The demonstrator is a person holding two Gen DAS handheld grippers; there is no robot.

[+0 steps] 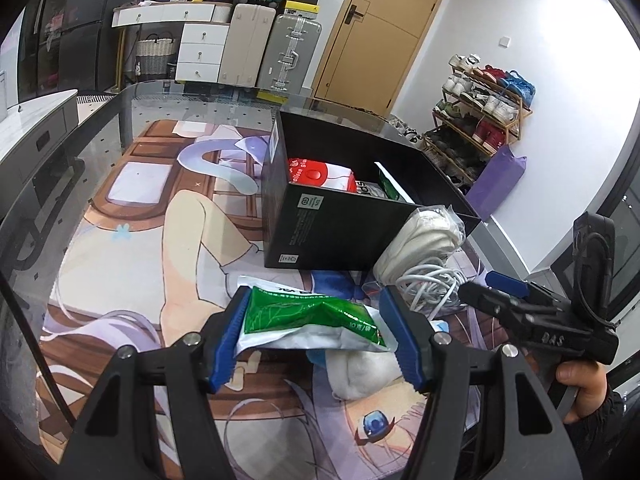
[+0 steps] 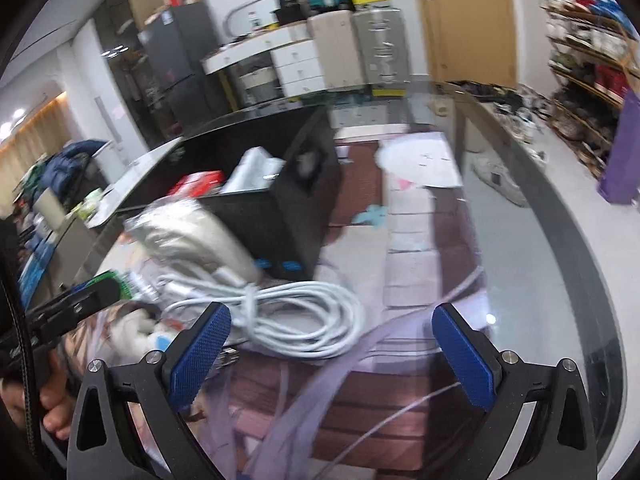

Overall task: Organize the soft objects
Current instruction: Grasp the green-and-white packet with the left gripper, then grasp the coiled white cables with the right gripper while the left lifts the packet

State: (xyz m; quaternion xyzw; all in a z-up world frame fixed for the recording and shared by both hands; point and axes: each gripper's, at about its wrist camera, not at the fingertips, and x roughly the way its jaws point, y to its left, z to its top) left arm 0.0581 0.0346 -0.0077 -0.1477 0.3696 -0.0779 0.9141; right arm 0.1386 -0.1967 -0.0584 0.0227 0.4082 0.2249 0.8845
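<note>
Keep left gripper [image 1: 312,334] clamped on crinkly green-white plastic pack [image 1: 316,320], lift clear w/o snagging white coiled cable [image 1: 428,286], drop in open black cardboard box [image 1: 344,236]; right gripper [image 2: 332,354] agape, empty.

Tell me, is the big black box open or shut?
Open. The black box has no lid on top, so you can look straight in and see a red and white packet inside.

A yellow door [image 1: 384,28] stands at upper centre, suitcases [image 1: 276,52] and white drawers [image 1: 200,48] to its left. A shoe rack [image 1: 480,108] fills the right, a purple bag [image 1: 496,180] below it. A dark fridge [image 2: 180,60] stands at upper left of the right view.
</note>
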